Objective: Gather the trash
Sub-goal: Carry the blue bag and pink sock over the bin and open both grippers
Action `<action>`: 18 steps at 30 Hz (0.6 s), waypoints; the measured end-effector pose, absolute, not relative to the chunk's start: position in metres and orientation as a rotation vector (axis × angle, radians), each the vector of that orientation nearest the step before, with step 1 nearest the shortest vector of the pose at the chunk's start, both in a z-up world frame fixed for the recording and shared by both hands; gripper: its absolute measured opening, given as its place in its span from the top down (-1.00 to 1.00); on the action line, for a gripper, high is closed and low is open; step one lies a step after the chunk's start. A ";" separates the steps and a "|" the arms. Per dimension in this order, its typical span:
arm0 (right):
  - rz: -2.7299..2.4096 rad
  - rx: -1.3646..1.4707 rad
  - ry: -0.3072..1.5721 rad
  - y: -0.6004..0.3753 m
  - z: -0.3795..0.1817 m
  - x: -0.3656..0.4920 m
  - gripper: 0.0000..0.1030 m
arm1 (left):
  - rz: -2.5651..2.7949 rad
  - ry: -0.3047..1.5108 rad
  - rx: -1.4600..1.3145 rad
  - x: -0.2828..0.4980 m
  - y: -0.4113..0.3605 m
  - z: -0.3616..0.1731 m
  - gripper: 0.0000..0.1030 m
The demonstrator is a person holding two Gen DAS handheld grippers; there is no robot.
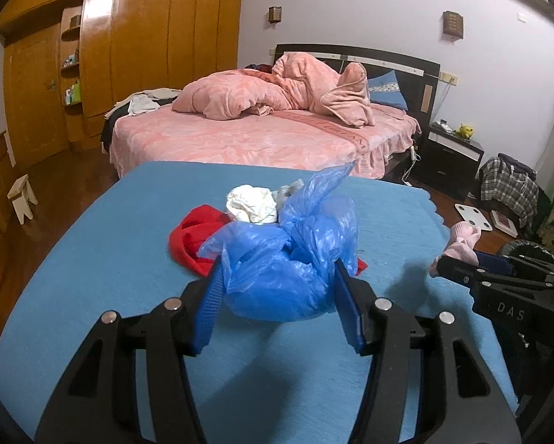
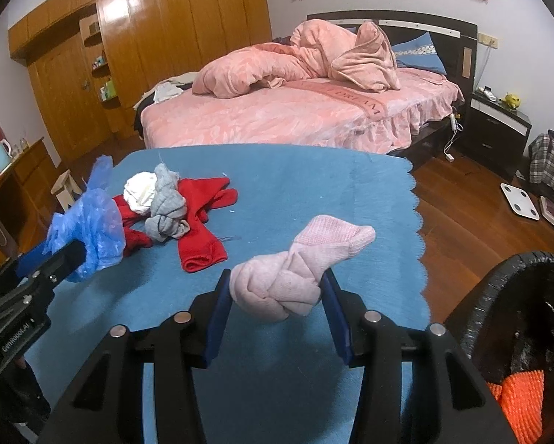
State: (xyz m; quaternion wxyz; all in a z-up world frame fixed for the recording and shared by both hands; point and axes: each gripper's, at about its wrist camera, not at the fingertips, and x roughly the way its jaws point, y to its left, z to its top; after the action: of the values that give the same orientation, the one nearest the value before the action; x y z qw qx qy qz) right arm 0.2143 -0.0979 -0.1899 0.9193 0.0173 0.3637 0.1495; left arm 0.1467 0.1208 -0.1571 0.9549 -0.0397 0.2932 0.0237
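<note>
My left gripper [image 1: 278,272] is shut on a crumpled blue plastic bag [image 1: 291,255], held above the blue tablecloth [image 1: 110,259]; from the right wrist view the same bag [image 2: 88,229] hangs at the left in the left gripper [image 2: 75,255]. My right gripper [image 2: 275,283] is shut on a knotted pink sock [image 2: 299,266], lifted off the cloth; it shows as a pink sock [image 1: 460,246] at the right of the left wrist view. On the table lie a red garment [image 2: 199,218], a white crumpled wad [image 2: 140,190] and a grey knotted sock [image 2: 167,203].
A black bin [image 2: 499,296] with an orange knit item [image 2: 521,403] inside stands at the table's right edge. Beyond the table is a pink bed [image 2: 295,111], a wooden wardrobe [image 1: 128,37], a small stool [image 1: 23,199], a nightstand [image 2: 499,125] and a white scale [image 2: 519,199] on the floor.
</note>
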 end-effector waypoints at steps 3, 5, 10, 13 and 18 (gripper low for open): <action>0.306 0.037 0.743 -0.101 -0.186 0.210 0.08 | 0.037 0.595 -0.077 0.143 0.117 -0.156 -0.04; 0.303 0.038 0.739 -0.104 -0.184 0.206 0.08 | 0.032 0.595 -0.078 0.140 0.114 -0.155 -0.04; 0.299 0.039 0.729 -0.109 -0.178 0.197 0.08 | 0.017 0.588 -0.072 0.134 0.106 -0.150 -0.04; 0.298 0.039 0.720 -0.111 -0.173 0.191 0.08 | 0.008 0.585 -0.073 0.131 0.102 -0.148 -0.04; 0.292 0.042 0.704 -0.118 -0.165 0.179 0.08 | -0.014 0.574 -0.066 0.123 0.093 -0.141 -0.04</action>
State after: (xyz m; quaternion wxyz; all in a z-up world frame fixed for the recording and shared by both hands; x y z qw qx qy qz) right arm 0.1788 -0.1180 -0.1655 0.9282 0.0205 0.3433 0.1423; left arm 0.1232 0.0935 -0.1414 0.9585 -0.0324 0.2831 -0.0068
